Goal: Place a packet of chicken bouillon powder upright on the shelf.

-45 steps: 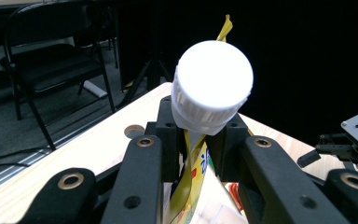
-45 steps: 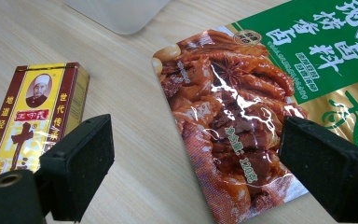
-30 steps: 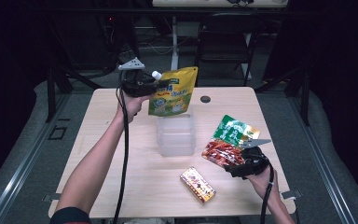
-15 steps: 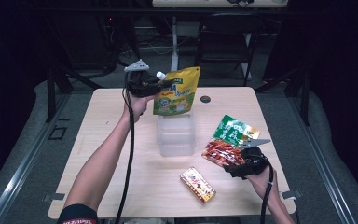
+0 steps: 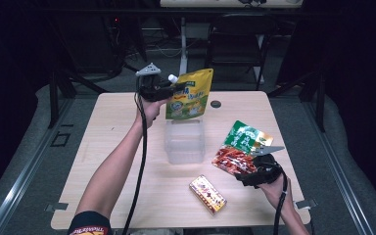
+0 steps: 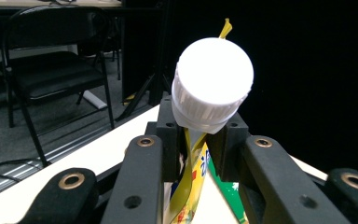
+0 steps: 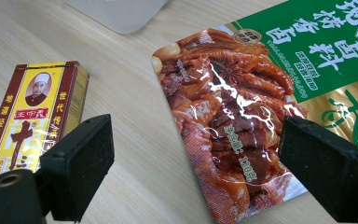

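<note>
Pale wood worktop [image 5: 127, 127] in dark room; left gripper [image 6: 198, 144] clamped yellow pouch [image 5: 190, 94], right gripper [image 7: 196, 163] jaws wide, empty.

table left half [image 5: 103, 147] bare | clear container [image 5: 184, 142] blocks centre | box [image 5: 207, 194] front

The seasoning packet [image 7: 270, 98] runs off the right gripper view's top and right edges.

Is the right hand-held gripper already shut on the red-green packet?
No: the right hand-held gripper stands open, jaws spread, with the packet flat on the table.
</note>
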{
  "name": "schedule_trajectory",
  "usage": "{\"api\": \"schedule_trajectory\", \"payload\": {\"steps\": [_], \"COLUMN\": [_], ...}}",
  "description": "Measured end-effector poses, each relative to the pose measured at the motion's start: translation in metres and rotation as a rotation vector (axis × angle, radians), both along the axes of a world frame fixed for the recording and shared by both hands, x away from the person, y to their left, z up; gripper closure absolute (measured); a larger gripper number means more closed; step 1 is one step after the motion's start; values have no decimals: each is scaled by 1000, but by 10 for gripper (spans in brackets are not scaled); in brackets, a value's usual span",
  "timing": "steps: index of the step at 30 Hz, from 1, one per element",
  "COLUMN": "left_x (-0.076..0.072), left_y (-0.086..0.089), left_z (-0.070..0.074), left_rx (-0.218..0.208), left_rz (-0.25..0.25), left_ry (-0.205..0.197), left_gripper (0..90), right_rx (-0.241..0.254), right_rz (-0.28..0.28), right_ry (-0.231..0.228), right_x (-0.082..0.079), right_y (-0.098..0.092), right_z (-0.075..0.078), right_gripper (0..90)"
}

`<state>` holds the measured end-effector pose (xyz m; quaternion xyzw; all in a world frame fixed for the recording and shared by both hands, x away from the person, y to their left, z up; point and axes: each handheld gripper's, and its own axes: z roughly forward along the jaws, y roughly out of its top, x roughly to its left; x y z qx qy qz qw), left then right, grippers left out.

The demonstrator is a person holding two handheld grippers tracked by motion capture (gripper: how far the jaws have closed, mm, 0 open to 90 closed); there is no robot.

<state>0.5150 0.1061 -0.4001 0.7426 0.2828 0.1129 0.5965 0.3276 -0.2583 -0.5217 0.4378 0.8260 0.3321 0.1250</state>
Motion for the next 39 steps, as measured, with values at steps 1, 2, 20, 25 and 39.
{"api": "schedule_trajectory", "payload": {"steps": [1,2,20,25,39], "left_x": [0,1,12,15,17], "left_y": [-1,-1,-5,-6,-7], "left_z": [-1,-2,-24,-28,-40], "left_rx": [-5,-5,-25,-18,-15], "left_rz": [4,6,38,45,59], "left_ry": [-1,-5,-4,-12,-27], "left_gripper": [757,757,757,757,757], "right_rx": [0,0,8,10,8], "right_rz": [0,0,6,7,7], "right_ry": [1,0,-3,-3,1], "right_x": [0,0,0,0,-1], "right_y": [0,0,1,1,1], "right_z": [0,0,0,0,0], "right_gripper": [100,100,100,100,100]}}
